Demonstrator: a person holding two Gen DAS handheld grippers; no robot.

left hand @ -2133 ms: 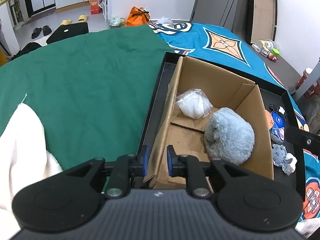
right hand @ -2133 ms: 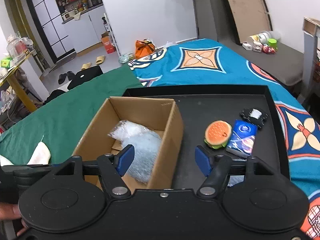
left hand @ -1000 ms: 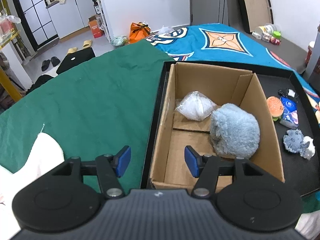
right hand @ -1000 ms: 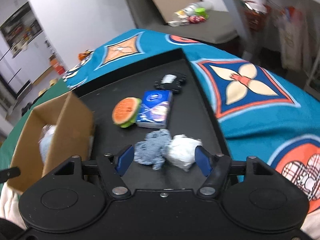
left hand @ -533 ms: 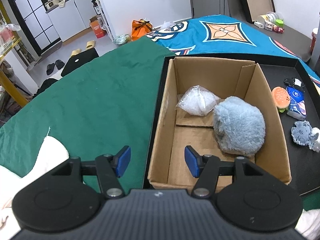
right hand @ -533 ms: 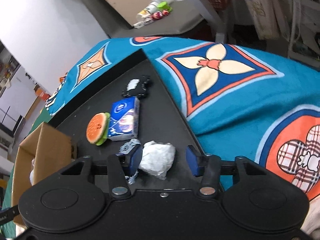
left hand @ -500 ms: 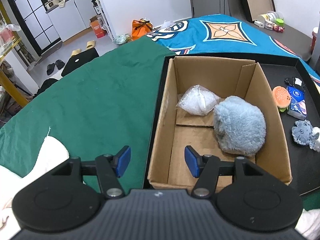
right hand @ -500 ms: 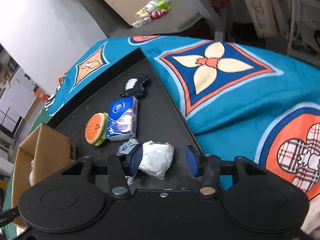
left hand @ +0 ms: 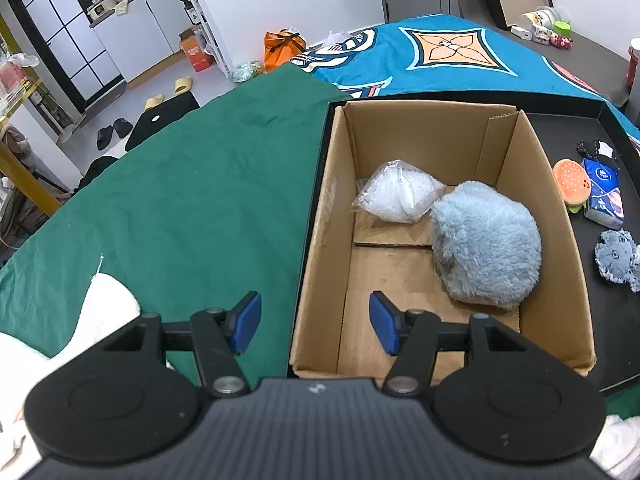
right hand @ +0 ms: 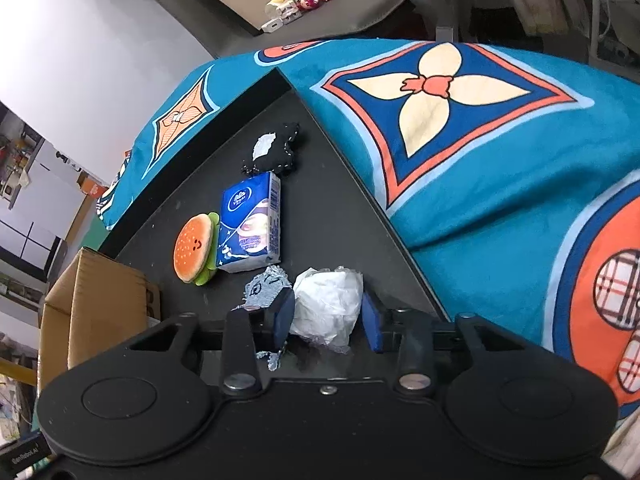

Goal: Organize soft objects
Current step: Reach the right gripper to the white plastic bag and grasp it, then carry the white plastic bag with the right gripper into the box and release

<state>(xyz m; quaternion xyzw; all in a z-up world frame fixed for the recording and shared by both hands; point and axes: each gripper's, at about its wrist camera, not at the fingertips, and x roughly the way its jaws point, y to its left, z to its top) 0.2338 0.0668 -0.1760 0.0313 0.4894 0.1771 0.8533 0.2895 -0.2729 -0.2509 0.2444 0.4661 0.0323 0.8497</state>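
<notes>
**Operator:** Report the position of the right gripper (right hand: 327, 320).

**Technician:** It is lowered over the black tray (right hand: 320, 184), jaws part-way apart, one on each side of the white crumpled bag (right hand: 326, 308). The left pad looks to be touching the bag or very nearly; the right pad stands just clear. Not clamped. I judge this to be the grasp approach — straddling first lets the pads close evenly on a soft, shapeless item.

**Operator:** Describe the bag.

**Technician:** White, wrinkled, thin film, loosely bunched. It lies near the tray's right edge, touching the grey-blue knitted toy (right hand: 264, 286) on its left. It will likely compress and shift under pressure.

**Operator:** And the left gripper (left hand: 315, 323)?

**Technician:** Jaws wide apart, holding nothing, hovering above the near-left corner of the cardboard box (left hand: 316, 240). Probably parked there to stay clear, or to steady the box.

**Operator:** Box contents?

**Technician:** A clear bag of white filling (left hand: 398, 196) toward the back, and a fluffy blue ball (left hand: 486, 250) beside it against the right wall — the front floor is bare. Outside, on the tray: burger toy (right hand: 194, 250), tissue pack (right hand: 250, 228), black pouch (right hand: 272, 152).
</notes>
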